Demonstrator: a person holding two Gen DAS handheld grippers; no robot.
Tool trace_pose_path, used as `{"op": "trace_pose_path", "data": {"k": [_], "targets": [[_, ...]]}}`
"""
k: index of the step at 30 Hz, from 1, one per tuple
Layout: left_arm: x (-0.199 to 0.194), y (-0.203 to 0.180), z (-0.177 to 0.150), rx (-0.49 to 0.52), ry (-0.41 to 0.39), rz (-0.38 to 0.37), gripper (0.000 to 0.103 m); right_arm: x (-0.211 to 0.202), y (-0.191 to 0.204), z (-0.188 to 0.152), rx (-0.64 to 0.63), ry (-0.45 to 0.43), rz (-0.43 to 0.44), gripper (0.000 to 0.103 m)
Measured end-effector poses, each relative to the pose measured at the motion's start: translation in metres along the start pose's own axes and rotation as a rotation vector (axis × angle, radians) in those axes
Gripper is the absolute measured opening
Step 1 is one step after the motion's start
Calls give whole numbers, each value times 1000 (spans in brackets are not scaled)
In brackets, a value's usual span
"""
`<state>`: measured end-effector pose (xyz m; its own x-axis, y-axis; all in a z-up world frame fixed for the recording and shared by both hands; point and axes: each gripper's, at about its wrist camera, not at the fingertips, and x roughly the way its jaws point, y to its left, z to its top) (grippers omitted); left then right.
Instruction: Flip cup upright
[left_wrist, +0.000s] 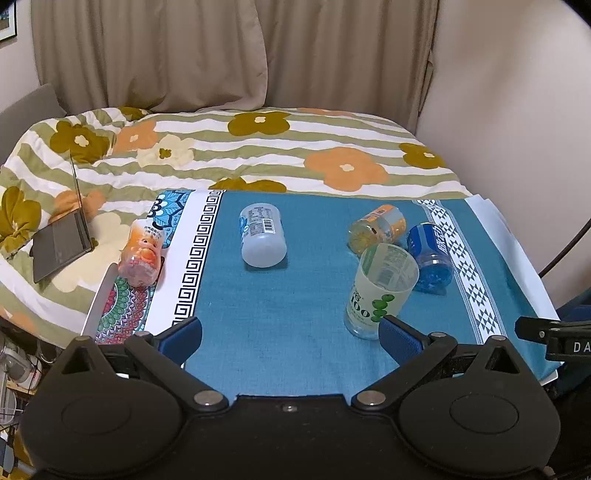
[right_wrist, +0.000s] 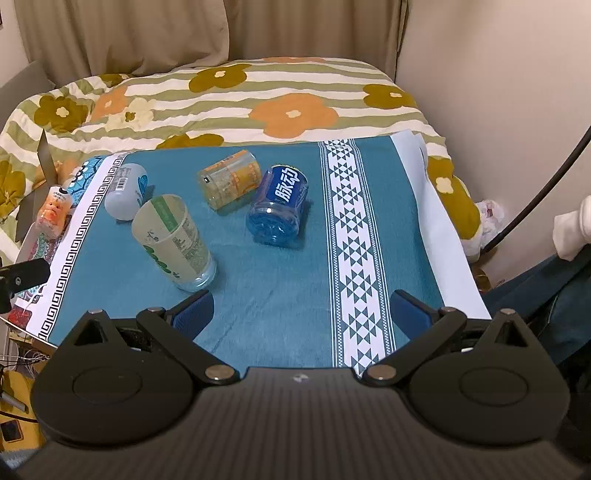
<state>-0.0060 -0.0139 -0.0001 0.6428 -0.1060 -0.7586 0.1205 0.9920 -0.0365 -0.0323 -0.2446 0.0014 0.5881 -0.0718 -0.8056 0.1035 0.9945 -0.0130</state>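
Frosted cylindrical cup (left_wrist: 380, 288) stands upright on woven teal cloth (left_wrist: 288, 314); left tool (left_wrist: 290, 334) and right tool (right_wrist: 301, 312) gape wide.

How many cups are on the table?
5: green-print cup upright near front; blue cup and orange cup lying behind it; white cup lying mid-table; peach cup at left edge.

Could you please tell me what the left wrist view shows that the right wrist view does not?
Only the left wrist view shows the open laptop on the bedspread and the left gripper, jaws open. Only the right wrist view shows the right gripper, also open, and a white plastic bag by the wall. Both show the green-print cup standing upright, and the blue cup, orange cup and white cup lying on their sides.
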Motion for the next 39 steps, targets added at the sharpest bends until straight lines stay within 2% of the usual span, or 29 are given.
{"op": "trace_pose_path", "data": {"k": [39], "targets": [[4,-4,-1,48,-2,32,103,0,3,1,0,-1,-2,103]]}}
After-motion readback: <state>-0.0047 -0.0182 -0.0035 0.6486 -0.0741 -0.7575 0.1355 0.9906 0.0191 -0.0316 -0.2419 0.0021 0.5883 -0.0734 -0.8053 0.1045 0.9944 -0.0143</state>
